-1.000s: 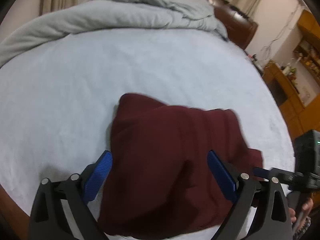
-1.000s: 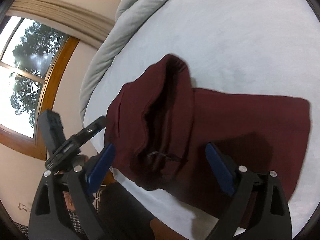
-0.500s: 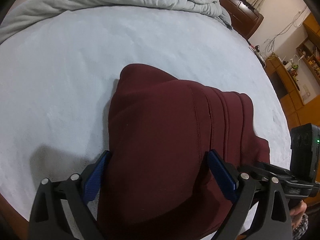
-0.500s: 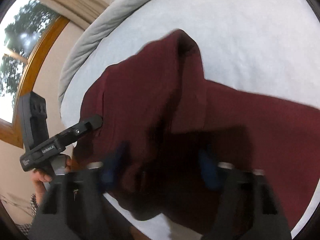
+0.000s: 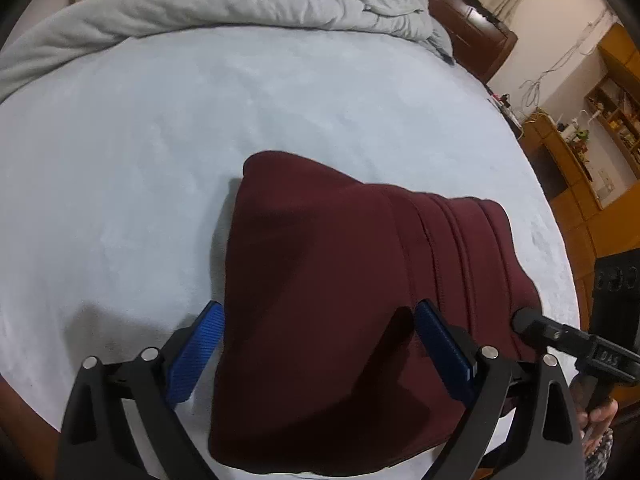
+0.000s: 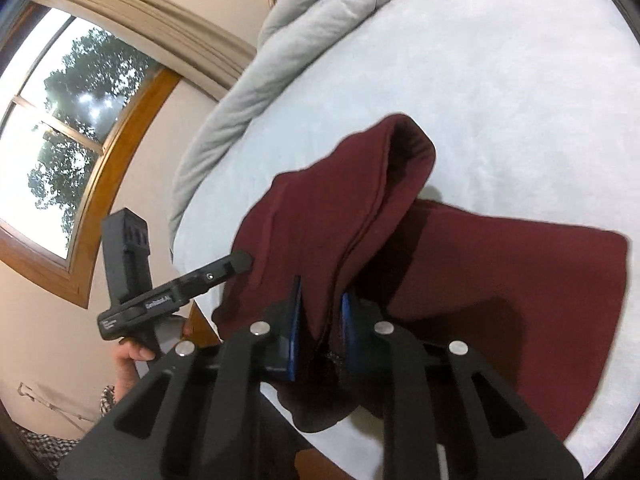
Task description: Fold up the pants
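Tongs on the right (image 6: 319, 320) are pinching a raised fold of dark maroon fabric pants (image 6: 500, 280); left tongs (image 5: 316, 344) are hanging spread wide over them. Pants are lying on a pale blue bed (image 5: 120, 160), a bunched grey duvet (image 5: 240, 4) lying beyond.

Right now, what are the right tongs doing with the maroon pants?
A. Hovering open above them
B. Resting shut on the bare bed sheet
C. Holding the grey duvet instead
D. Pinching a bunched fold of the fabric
D: in the right wrist view the right tongs have their blue pads closed in on a raised fold of the maroon pants, while the left tongs stand wide open over the fabric.
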Demonstrator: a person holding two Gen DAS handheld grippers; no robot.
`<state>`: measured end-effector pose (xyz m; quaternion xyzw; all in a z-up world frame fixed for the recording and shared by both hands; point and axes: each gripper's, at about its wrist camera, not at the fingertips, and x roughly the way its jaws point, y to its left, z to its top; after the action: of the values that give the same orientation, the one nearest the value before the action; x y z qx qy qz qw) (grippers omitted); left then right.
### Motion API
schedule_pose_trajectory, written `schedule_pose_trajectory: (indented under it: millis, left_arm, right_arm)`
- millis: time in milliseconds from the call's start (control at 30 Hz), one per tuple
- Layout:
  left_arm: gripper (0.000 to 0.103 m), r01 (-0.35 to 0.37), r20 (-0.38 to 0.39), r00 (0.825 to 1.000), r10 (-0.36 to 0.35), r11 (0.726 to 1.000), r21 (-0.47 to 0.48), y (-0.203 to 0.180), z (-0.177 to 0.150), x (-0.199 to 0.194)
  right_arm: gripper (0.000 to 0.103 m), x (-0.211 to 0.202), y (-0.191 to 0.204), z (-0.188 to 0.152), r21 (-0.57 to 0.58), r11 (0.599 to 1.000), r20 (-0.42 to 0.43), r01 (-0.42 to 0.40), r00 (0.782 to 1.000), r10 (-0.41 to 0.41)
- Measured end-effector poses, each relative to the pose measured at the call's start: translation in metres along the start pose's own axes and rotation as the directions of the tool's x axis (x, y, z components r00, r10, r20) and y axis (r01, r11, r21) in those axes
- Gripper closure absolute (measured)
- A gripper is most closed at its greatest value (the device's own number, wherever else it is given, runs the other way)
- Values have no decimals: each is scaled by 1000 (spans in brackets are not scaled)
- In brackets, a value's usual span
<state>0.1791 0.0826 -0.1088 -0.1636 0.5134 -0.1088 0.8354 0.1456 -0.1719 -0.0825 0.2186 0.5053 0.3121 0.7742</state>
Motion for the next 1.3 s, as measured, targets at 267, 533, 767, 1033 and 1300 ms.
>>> schedule_pose_trajectory:
  millis: [267,533,767,1033,1300]
  left_arm:
    - [7,46,-4,999,-46,996,76,-45,2,1]
    - [7,15,-41,999,-9,985,170,-86,1,26]
    - [7,-27,-31,999,35,976,217,-95,-3,38]
    - [4,-95,-13,995,103,954,284,-100,-18,57]
    - [4,12,-6,1000,-11,974,225,-88,-13,23]
  right_arm:
    - [87,-78,-27,-11,20,999,90,47,995,-49]
    - [87,-90,-70,-30,105,989,73,109,990,-117]
    - [87,-82,-93,-48,169,981,62,98,992,-110]
    - [63,-59,-86,-53,106,966,-65,237,971,-231]
    - [45,-83,-32,-10,-46,954,87,295,953,-290]
